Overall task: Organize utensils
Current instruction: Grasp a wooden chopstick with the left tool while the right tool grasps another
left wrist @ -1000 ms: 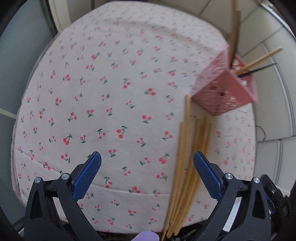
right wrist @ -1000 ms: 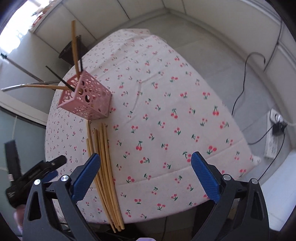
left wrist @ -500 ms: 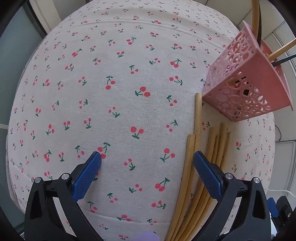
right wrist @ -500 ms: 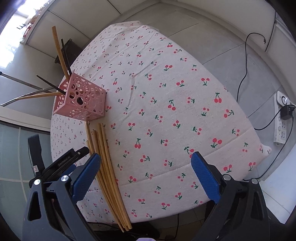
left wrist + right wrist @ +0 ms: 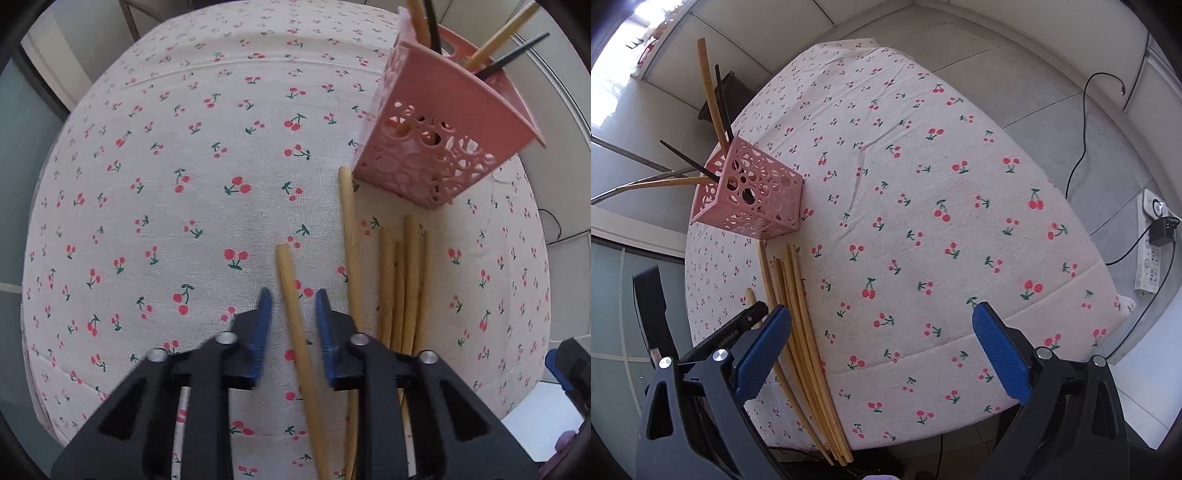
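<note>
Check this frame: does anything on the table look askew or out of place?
One wooden chopstick lies apart from the bundle of chopsticks, angled away, with the left gripper closing around it. The bundle overhangs the table edge. The pink holder stands upright.

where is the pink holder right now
In the left wrist view the pink holder stands upper right on the cherry tablecloth, just beyond the loose wooden chopsticks.

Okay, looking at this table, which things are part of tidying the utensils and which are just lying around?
Part of the job:
- wooden chopstick between the closing left gripper fingers
- loose wooden chopsticks on the cloth
- pink perforated plastic holder
- open right gripper

Just lying about:
- cherry-print tablecloth
- white power strip on the floor
- black cable
</note>
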Demonstrator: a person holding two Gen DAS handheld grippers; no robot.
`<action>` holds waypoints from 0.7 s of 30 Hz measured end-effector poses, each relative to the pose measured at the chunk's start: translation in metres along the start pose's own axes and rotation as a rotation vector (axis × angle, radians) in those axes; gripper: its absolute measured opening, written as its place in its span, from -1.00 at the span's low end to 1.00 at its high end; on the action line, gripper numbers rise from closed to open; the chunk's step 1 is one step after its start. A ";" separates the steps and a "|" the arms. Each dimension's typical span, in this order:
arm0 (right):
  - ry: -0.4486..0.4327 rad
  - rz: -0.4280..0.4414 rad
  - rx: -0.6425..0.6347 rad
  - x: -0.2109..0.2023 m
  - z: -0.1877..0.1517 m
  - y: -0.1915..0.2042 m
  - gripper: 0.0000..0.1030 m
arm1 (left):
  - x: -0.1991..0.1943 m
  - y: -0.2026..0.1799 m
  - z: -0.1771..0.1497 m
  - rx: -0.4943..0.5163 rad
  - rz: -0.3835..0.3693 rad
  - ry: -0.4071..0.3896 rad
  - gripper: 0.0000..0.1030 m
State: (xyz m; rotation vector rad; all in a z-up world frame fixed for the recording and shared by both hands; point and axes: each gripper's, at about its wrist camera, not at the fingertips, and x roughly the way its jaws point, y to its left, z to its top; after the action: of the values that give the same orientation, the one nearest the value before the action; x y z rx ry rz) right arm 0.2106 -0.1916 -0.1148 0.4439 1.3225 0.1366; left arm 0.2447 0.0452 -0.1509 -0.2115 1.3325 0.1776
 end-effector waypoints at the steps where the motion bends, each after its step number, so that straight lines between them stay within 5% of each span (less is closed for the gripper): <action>1: 0.004 0.001 -0.005 0.004 0.000 0.004 0.85 | 0.000 0.001 -0.001 -0.009 -0.025 0.004 -0.85; 21: -0.043 -0.192 -0.062 0.079 0.002 0.069 0.75 | -0.050 0.056 -0.001 -0.079 -0.174 -0.052 -0.85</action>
State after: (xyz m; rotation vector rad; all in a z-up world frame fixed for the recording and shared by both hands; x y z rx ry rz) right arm 0.2430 -0.1026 -0.1588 0.2641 1.3072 0.0085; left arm 0.2186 0.0992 -0.1055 -0.3861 1.2496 0.0883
